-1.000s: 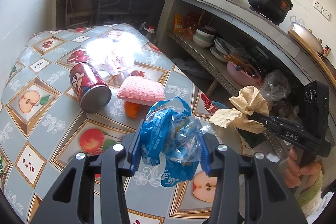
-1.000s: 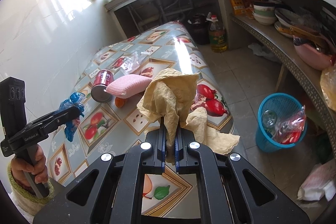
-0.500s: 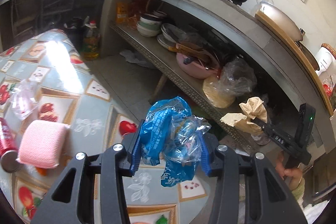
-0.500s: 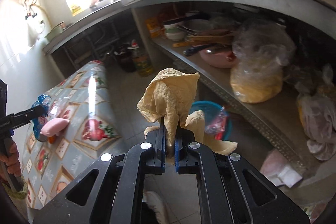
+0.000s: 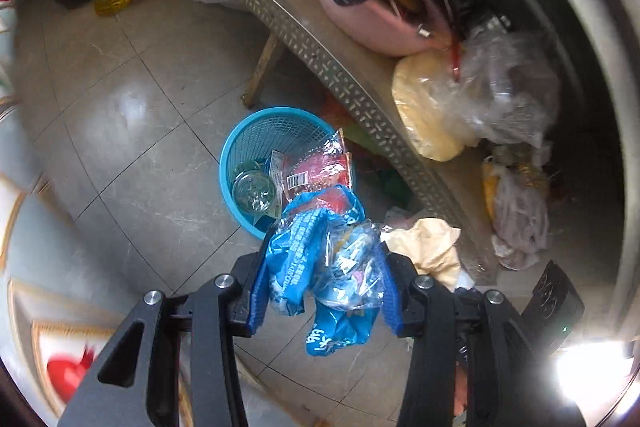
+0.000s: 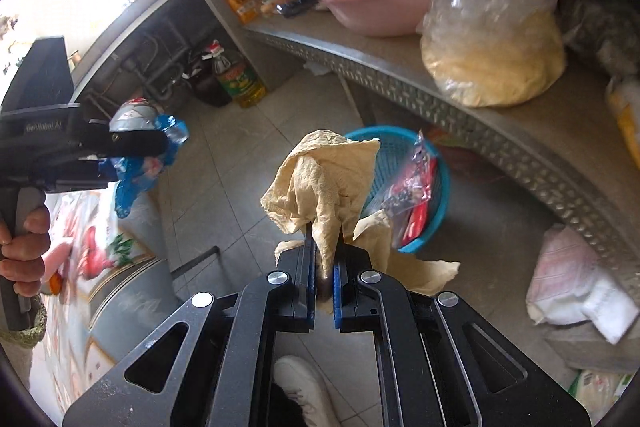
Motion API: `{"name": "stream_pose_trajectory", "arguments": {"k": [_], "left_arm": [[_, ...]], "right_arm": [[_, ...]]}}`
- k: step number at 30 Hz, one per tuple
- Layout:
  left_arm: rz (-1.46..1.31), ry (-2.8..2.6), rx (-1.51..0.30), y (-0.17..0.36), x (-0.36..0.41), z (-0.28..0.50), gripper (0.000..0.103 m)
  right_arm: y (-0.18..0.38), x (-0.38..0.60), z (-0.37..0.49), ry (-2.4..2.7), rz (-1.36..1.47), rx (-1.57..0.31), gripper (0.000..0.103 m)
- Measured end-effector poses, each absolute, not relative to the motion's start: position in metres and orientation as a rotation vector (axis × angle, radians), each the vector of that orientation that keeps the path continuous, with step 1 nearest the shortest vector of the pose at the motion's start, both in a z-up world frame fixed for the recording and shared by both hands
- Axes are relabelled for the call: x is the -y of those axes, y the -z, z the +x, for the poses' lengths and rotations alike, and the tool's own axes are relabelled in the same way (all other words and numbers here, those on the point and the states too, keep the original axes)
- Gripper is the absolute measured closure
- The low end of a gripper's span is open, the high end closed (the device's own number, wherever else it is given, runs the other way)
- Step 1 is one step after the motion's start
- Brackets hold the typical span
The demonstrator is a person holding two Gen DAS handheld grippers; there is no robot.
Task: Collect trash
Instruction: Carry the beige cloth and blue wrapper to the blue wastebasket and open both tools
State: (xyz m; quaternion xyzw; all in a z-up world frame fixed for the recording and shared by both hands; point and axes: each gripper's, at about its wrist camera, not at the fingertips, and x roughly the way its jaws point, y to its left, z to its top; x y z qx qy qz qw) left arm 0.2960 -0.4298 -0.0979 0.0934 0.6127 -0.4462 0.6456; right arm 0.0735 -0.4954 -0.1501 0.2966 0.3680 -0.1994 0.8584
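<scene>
Left wrist view: the left gripper (image 5: 322, 283) is clamped on one crumpled blue plastic wrapper (image 5: 324, 267), its two blue-padded fingers (image 5: 256, 291) set fairly wide around the bundle; the wrapper hangs in the air over the near rim of one round blue mesh basket (image 5: 240, 155) standing on the tiled floor (image 5: 132, 107); inside the basket lie one clear round container (image 5: 254, 189) and one red snack packet (image 5: 320, 171); bare floor tiles lie open to the left of the basket, while its right side sits close against the edge of a low metal shelf (image 5: 320, 51); a patterned tablecloth edge (image 5: 52, 307) fills the lower left. Right wrist view: the right gripper (image 6: 323, 275) is pinched narrow on one crumpled tan paper towel (image 6: 320, 183), which stands up above the fingers in front of the basket (image 6: 436, 203); the towel is above the floor, short of the basket's near rim; to the left, a bare hand (image 6: 24, 251) grips the other tool's handle upright, fingers wrapped round it; one white shoe (image 6: 304, 387) shows below the gripper; one oil bottle (image 6: 240, 79) stands beyond on the floor; one pink basin (image 6: 376, 11) and one clear bag of yellow contents (image 6: 492, 59) rest on the shelf.
</scene>
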Motion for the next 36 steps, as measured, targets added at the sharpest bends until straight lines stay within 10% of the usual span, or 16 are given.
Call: {"name": "stream_pose_trajectory", "arguments": {"k": [5,8,15,36], "left_arm": [[0.272,1.001,-1.393,0.131,0.492,0.309,0.059],[0.272,1.012,-1.375,0.152,0.520,0.318,0.037],[0.250,0.956,-1.417,0.179,0.538,0.327,0.025],[0.158,1.114,-1.027,-0.008,0.367,0.265,0.015]], "right_arm": [[0.191,0.522,0.118,0.428,0.662,-0.789,0.097],[0.221,0.534,0.146,0.457,0.670,-0.795,0.091],[0.271,0.546,0.167,0.537,0.656,-0.829,0.056],[0.170,0.488,0.078,0.545,0.518,-0.656,0.040]]}}
